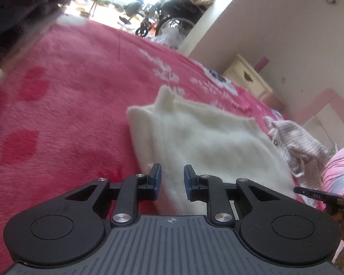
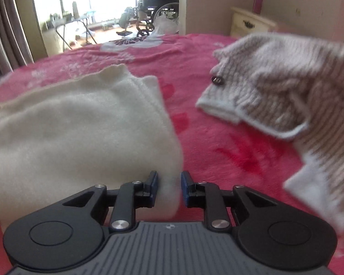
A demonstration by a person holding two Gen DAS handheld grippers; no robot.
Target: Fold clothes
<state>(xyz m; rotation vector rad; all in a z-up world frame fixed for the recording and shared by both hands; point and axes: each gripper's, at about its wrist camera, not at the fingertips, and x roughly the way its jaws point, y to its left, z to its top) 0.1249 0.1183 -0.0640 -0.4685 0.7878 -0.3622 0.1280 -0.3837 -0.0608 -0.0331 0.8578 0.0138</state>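
Left gripper (image 1: 172, 184) spread, white fleece garment (image 1: 201, 151) filling the gap between its blue pads and running on toward 12 and 1 o'clock. Right gripper (image 2: 169, 189) likewise spread, an edge of the same garment (image 2: 80, 123) between its pads, the bulk toward 10 o'clock. All on a pink blanket (image 2: 217, 142); striped knit garment (image 2: 286, 96) at 2 o'clock, apart from the white one.
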